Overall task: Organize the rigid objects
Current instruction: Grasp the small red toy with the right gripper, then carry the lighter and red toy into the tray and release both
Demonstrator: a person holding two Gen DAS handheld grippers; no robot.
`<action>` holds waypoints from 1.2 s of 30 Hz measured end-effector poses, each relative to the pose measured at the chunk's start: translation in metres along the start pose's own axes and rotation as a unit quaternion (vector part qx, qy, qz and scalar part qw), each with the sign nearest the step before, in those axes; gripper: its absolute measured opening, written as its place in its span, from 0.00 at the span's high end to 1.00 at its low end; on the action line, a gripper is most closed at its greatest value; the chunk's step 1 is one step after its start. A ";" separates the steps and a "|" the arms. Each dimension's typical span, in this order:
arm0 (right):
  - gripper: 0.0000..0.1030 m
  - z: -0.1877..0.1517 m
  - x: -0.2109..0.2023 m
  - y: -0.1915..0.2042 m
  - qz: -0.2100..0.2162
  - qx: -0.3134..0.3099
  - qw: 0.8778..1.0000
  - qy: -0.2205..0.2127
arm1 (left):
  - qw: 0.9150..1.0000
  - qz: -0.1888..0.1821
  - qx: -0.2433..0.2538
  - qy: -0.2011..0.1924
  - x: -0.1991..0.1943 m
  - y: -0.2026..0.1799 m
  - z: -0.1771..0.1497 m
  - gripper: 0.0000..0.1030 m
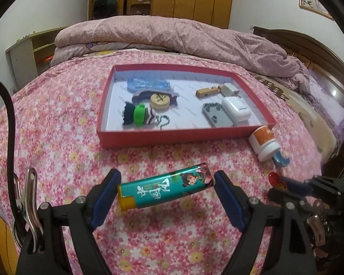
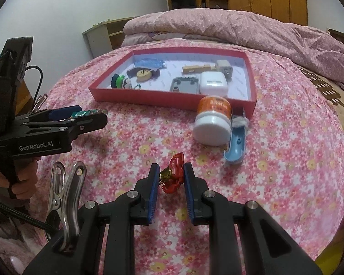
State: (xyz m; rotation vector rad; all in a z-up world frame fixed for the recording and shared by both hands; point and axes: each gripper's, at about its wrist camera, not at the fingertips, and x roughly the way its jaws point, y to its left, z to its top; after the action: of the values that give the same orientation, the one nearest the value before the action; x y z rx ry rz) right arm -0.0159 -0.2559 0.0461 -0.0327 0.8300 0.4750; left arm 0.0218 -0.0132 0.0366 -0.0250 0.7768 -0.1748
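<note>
The left gripper (image 1: 166, 189) grips a teal lighter (image 1: 164, 189) crosswise, end to end between its fingers, above the bed (image 1: 68, 137). The right gripper (image 2: 170, 176) clamps a red figurine (image 2: 174, 175) between its fingers, in front of the red box (image 2: 172, 99).

Bedspread (image 1: 64, 137): pink with white and yellow flower print. Tray (image 1: 172, 135): red walls, white floor; lighter (image 1: 165, 186): teal with a yellow end and cartoon figure. Bottle (image 2: 212, 120): white with orange label; trinket (image 2: 173, 176): glossy red and gold.
</note>
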 end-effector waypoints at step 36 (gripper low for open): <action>0.79 0.158 0.091 -0.031 0.016 0.057 0.998 0.014 | 1.000 -0.004 0.017 0.007 0.098 0.015 0.121 0.16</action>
State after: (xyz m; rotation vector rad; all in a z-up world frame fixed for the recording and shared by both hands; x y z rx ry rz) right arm 0.1601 -0.2142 0.0834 0.0795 0.8848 0.4572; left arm 0.1777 -0.0197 0.0535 0.0046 0.7884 -0.1957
